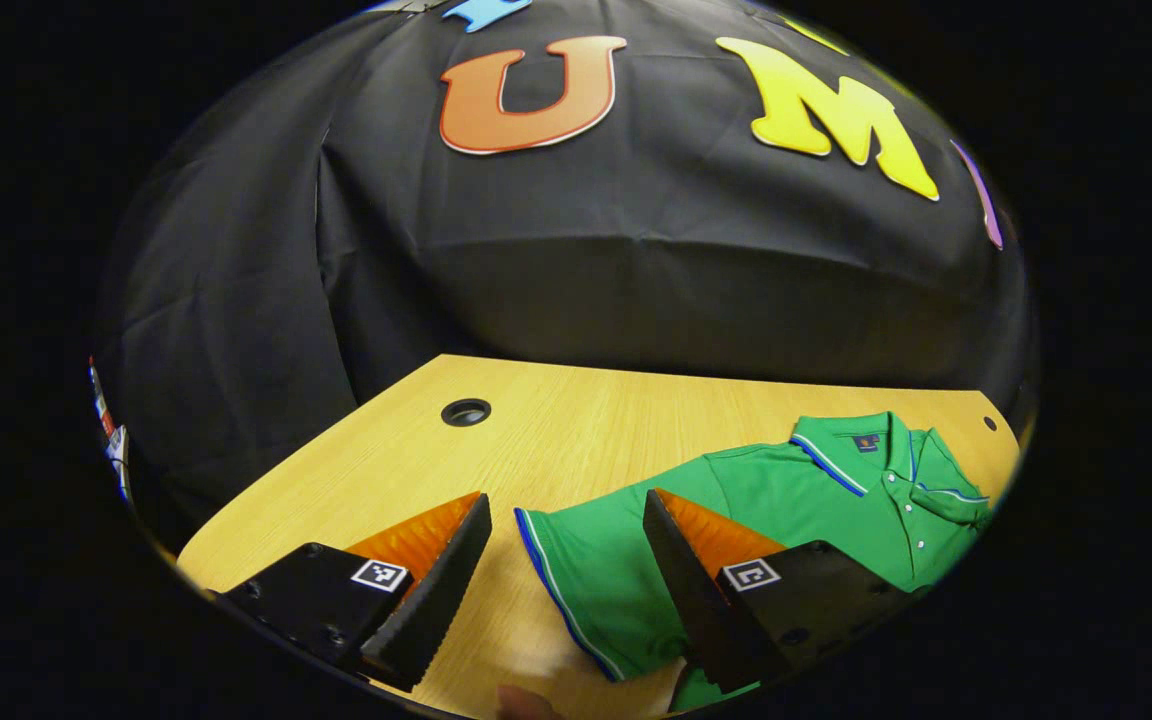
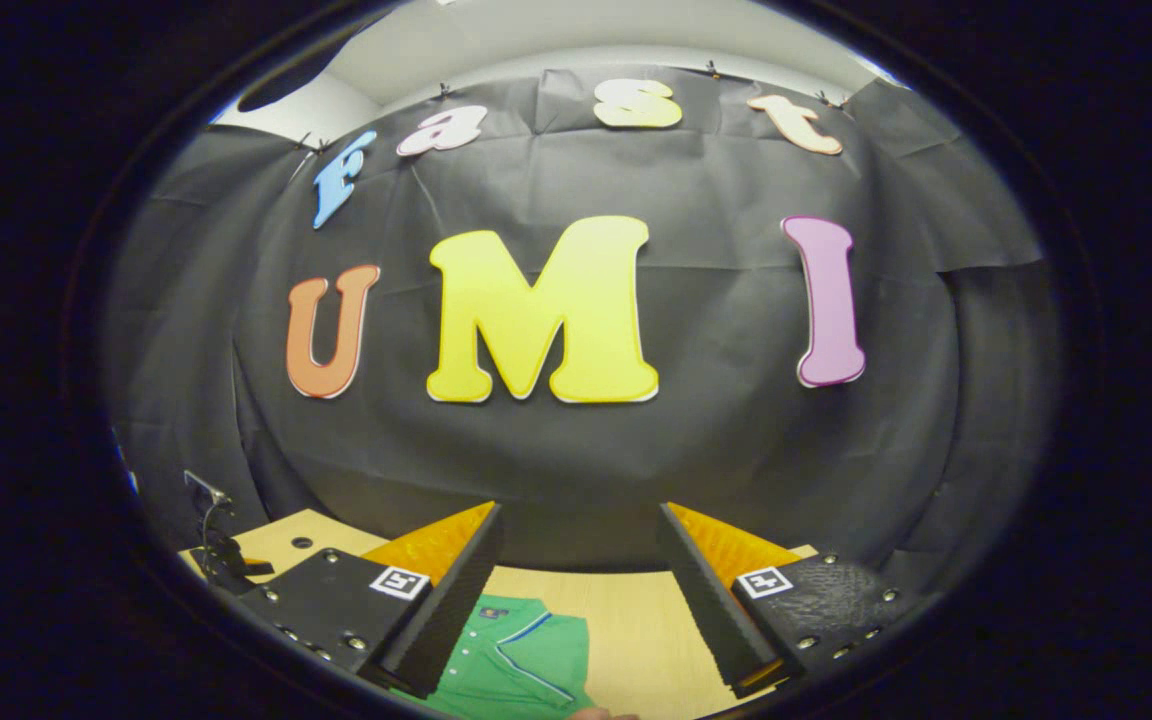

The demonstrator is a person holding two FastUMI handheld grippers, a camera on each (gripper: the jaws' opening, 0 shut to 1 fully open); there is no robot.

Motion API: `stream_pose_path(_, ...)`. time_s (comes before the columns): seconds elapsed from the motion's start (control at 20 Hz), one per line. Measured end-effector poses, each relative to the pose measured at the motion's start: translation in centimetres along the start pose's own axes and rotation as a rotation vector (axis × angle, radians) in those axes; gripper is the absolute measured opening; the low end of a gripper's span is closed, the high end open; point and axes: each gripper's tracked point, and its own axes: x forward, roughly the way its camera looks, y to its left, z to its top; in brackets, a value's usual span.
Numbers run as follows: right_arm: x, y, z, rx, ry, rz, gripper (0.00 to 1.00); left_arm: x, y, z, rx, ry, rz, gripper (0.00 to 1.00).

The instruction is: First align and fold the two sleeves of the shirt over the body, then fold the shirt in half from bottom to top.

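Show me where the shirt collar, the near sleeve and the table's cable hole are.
shirt collar (image 1: 881,450), left gripper view, on the collar's left flap.
near sleeve (image 1: 586,570), left gripper view, mid-sleeve fabric.
cable hole (image 1: 466,412), left gripper view, centre of the opening.

left claw (image 1: 568,520): jaws spread wide | right claw (image 2: 581,530): jaws spread wide, nothing gripped

In the left gripper view we are losing the green polo shirt (image 1: 786,500) past the lower right edge, its near sleeve (image 1: 586,590) partly hidden behind a finger (image 1: 696,590). In the right gripper view the shirt (image 2: 521,660) is running off the bottom.
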Motion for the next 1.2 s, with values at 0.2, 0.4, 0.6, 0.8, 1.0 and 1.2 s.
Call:
stream_pose_path(0.2,-0.8,-0.8,0.8,0.005,-0.016,-0.015,0.95,2.0,0.6,-1.8,-0.001,0.087,0.015,0.98)
stream_pose_path(0.4,-0.8,-1.1,0.7,0.008,-0.015,-0.020,0.96,3.1,1.0,-2.5,-0.017,0.121,0.026,0.98)
stream_pose_path(0.6,-1.1,-1.4,0.5,0.032,-0.002,-0.018,0.96,3.3,0.5,-3.3,-0.004,0.183,-0.011,0.99)
stream_pose_path(0.8,-1.2,-1.4,0.3,0.046,0.009,-0.009,0.95,3.3,0.5,-3.4,0.014,0.196,-0.038,0.99)
stream_pose_path(1.0,-1.5,-1.8,0.1,0.057,0.014,-0.012,0.95,3.4,-0.6,-3.1,0.004,0.187,-0.055,0.37)
stream_pose_path(1.2,-2.2,-2.8,0.5,0.052,0.007,-0.024,0.95,3.3,-1.2,-3.2,0.000,0.190,-0.038,0.04)
